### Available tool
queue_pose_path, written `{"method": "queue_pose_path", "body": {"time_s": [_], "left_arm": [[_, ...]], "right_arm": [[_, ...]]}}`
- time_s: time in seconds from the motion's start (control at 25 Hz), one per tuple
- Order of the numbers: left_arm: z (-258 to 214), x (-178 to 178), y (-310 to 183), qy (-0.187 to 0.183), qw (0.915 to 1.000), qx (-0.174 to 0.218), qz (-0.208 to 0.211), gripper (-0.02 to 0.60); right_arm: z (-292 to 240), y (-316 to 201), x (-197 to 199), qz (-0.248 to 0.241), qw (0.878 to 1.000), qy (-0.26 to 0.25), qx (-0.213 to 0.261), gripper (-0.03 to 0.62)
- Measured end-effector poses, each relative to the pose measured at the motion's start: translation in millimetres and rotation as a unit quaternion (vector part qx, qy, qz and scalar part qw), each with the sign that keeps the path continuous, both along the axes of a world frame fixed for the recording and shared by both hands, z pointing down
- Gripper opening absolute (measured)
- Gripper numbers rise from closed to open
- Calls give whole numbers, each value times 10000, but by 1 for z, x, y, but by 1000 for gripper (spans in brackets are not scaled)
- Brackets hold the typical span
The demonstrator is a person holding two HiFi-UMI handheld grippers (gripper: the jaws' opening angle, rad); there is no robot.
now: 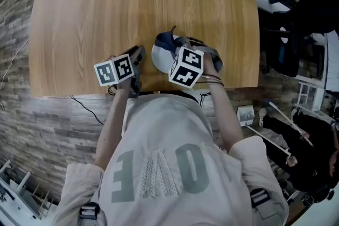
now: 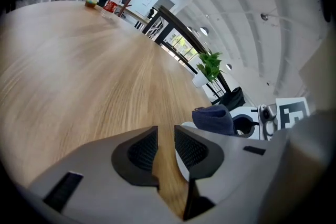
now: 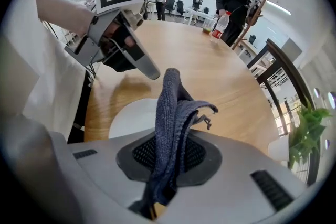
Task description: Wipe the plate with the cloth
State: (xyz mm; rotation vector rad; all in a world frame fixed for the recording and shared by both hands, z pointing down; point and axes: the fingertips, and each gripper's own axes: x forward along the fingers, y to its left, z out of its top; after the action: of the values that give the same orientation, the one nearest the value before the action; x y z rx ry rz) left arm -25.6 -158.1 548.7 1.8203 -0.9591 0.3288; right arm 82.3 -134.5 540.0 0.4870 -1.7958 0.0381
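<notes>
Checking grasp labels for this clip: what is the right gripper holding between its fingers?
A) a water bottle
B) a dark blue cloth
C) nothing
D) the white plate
B: in the right gripper view the right gripper has its fingers closed on the dark blue cloth, while the white plate lies unheld on the table.
</notes>
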Motion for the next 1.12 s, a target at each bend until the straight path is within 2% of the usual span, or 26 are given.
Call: {"method": "queue_pose_path", "body": {"time_s": [0.08, 0.2, 0.52, 0.72, 0.92, 1.12], "left_arm": [[2, -11, 1, -80, 9999, -8, -100, 83], [5, -21, 2, -90, 9996, -36, -255, 83], [11, -34, 9, -56, 9990, -122, -419, 83], [12, -34, 8, -4, 9991, -139, -402, 83], [8, -32, 3, 28, 9993, -70, -376, 83], [3, -31, -2, 22, 9995, 5, -329, 83]], "right_arm": [[4, -11, -12, -129, 9998, 17, 146, 57], [15, -17, -25, -322, 9994, 28, 92, 57], [27, -11, -36, -511, 9984, 223, 114, 57], [26, 17, -49, -661, 9974, -97, -274, 57], [26, 54, -60, -1086, 9923, -166, -564, 57], [22, 84, -64, -1253, 9877, -307, -881, 57]]}}
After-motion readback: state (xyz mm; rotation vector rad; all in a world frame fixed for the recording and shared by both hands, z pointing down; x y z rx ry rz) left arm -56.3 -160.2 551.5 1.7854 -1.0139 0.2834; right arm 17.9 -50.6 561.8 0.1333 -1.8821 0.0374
